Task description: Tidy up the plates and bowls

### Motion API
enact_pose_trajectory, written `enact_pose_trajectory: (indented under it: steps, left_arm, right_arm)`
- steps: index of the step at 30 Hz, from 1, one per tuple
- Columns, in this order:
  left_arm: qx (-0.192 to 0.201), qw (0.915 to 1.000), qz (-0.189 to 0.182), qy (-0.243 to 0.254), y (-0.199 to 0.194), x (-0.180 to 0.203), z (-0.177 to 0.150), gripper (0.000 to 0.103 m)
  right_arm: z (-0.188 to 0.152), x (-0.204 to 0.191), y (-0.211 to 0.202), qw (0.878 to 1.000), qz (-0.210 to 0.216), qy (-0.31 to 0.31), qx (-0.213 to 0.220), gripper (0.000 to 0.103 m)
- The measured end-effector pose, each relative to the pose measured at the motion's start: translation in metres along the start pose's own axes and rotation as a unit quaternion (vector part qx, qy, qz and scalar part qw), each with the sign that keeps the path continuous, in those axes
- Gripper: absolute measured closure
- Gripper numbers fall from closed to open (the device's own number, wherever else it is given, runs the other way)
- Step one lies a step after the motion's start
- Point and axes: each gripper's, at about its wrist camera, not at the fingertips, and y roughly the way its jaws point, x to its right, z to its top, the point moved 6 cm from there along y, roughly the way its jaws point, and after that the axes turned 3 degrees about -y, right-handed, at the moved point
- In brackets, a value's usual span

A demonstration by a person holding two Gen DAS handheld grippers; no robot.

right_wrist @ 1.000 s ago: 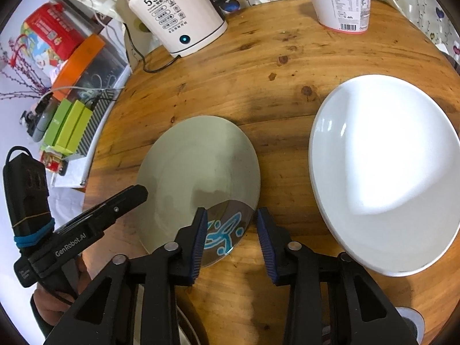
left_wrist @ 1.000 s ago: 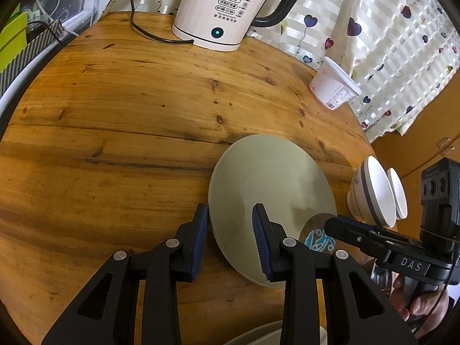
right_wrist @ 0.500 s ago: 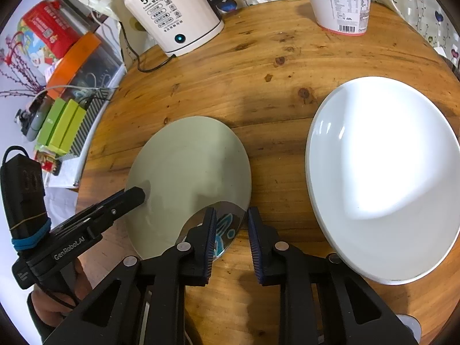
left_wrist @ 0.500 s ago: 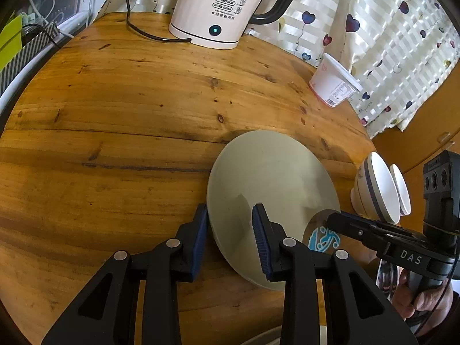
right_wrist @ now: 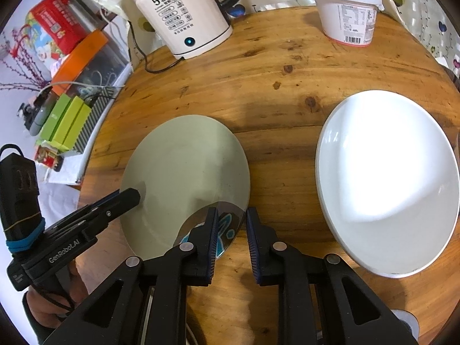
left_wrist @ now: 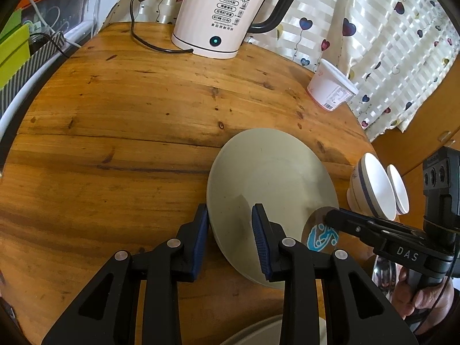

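A greenish-grey plate (left_wrist: 270,178) lies on the round wooden table (left_wrist: 120,132); it also shows in the right wrist view (right_wrist: 184,172). My left gripper (left_wrist: 230,230) is open, its jaws astride the plate's near rim. A small shiny dish with a blue pattern (right_wrist: 224,227) rests on the plate's edge, also visible in the left wrist view (left_wrist: 320,235). My right gripper (right_wrist: 230,230) is open around that dish's rim. A large white plate (right_wrist: 385,181) lies to the right. Two white bowls (left_wrist: 373,189) lean at the table's right edge.
A white electric kettle (left_wrist: 224,14) with its cord stands at the back. A white yoghurt tub (right_wrist: 349,14) stands back right. Another plate's rim (left_wrist: 273,330) shows at the bottom. Boxes and clutter (right_wrist: 66,120) sit off the table's left side. Curtains hang behind.
My right gripper narrowed around the patterned dish, then opened again. The grey plate shifted slightly. My left gripper stayed open at the plate's rim.
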Motion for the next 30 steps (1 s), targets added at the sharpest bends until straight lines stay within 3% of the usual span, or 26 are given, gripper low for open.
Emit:
enact_pose_trajectory:
  steps: [30]
  left_arm:
    - [0.02,0.9994,0.018,-0.021,-0.051,0.002,-0.044,0.071]
  right_arm:
    - [-0.036,-0.028,-0.034,0.999,0.018,-0.029,0.006,0.084]
